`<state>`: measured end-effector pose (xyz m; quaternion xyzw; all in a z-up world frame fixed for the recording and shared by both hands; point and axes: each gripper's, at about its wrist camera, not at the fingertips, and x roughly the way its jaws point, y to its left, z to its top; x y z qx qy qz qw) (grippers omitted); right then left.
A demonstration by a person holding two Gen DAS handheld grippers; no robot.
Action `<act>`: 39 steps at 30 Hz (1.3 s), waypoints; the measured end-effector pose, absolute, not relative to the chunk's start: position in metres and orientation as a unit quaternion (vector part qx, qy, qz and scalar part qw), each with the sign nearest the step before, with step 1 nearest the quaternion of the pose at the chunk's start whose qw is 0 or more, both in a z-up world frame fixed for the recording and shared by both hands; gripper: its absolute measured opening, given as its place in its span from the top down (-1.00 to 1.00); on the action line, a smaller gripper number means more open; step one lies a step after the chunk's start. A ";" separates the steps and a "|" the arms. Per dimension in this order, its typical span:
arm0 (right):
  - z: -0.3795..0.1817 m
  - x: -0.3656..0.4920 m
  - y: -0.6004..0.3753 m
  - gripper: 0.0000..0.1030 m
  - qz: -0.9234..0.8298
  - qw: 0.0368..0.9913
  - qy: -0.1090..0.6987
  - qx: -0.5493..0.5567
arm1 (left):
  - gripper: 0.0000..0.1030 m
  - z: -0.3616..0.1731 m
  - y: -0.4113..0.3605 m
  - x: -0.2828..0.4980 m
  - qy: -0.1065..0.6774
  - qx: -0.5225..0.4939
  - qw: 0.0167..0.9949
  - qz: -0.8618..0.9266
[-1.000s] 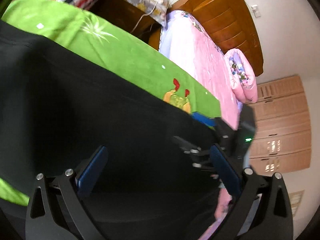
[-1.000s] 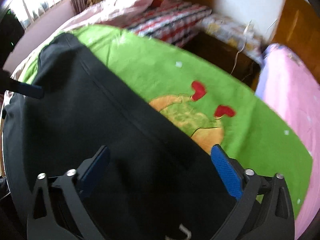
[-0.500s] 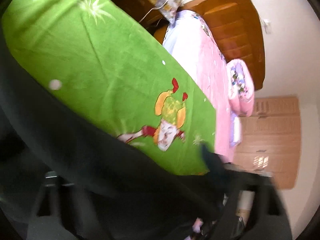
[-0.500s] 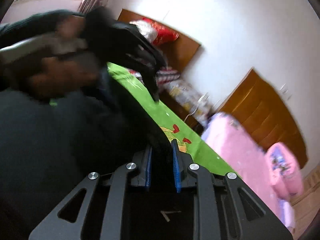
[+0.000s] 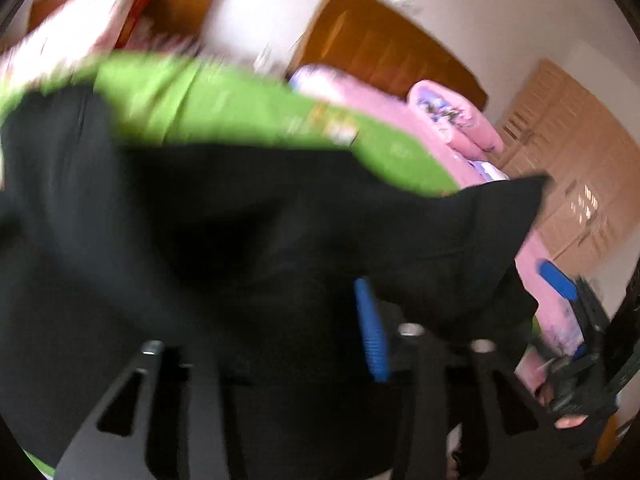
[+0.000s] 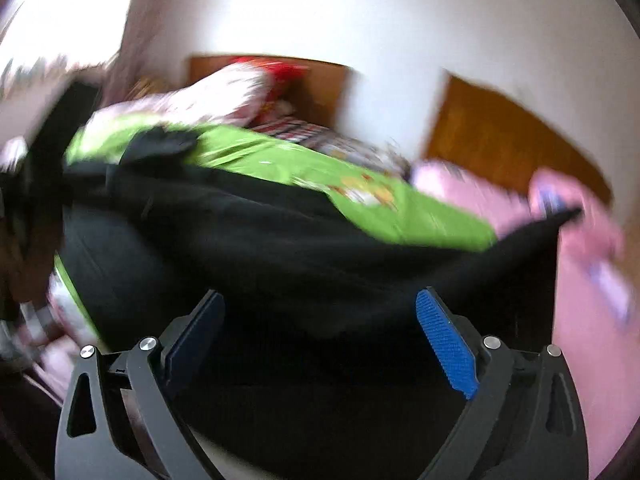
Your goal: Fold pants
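half a second ago the right gripper was clamped on black cloth; now its claw gapes wide and empty, so that fold looks let go. the left gripper has narrowed with cloth heaped over it; i cannot tell whether it pinches. the one pair of black pants lies across the near side of the single green blanket, one corner raised past the blanket's far end. two grippers in all.
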<state>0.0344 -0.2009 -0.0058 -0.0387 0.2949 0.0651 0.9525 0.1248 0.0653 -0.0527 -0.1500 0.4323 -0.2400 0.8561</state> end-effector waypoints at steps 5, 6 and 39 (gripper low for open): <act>-0.021 0.022 -0.306 -0.73 -0.034 0.930 0.311 0.191 | -0.45 -0.056 0.091 0.114 0.381 -0.197 0.859 -0.279; -0.024 0.024 -0.331 -0.59 -0.061 0.918 0.312 0.236 | -0.49 -0.055 0.094 0.115 0.379 -0.202 0.858 -0.280; -0.053 0.029 -0.423 0.62 -0.029 0.881 0.268 0.389 | -0.97 -0.040 0.168 0.097 0.379 -0.335 0.835 -0.217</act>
